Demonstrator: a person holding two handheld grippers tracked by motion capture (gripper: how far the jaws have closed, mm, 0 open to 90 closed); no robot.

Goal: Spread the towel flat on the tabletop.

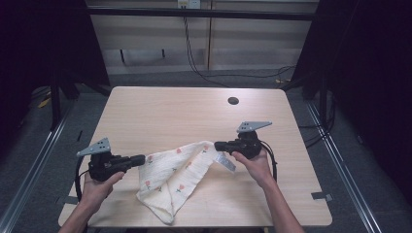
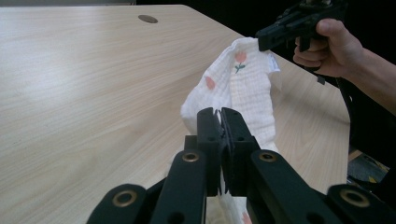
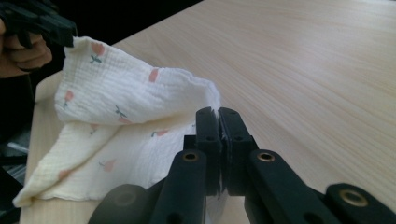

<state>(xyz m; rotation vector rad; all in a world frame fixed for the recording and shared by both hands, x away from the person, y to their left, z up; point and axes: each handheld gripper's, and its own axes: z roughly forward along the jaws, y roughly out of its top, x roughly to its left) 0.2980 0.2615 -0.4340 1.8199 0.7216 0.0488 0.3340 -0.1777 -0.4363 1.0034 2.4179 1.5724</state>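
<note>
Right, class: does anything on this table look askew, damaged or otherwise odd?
Nothing damaged or spilled. The floral cloth hangs unevenly, pinched at two corners by the left gripper and right gripper, its lower fold bunched on the table.

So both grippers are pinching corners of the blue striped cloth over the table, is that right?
Not quite: the cloth is cream-white with small pink flowers, not blue striped, as the right gripper view shows. The left gripper and right gripper do each pinch a corner over the table.

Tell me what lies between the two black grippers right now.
In the high view, the cream flower-printed muslin cloth spans from the left gripper to the right gripper, sagging onto the wooden table.
</note>
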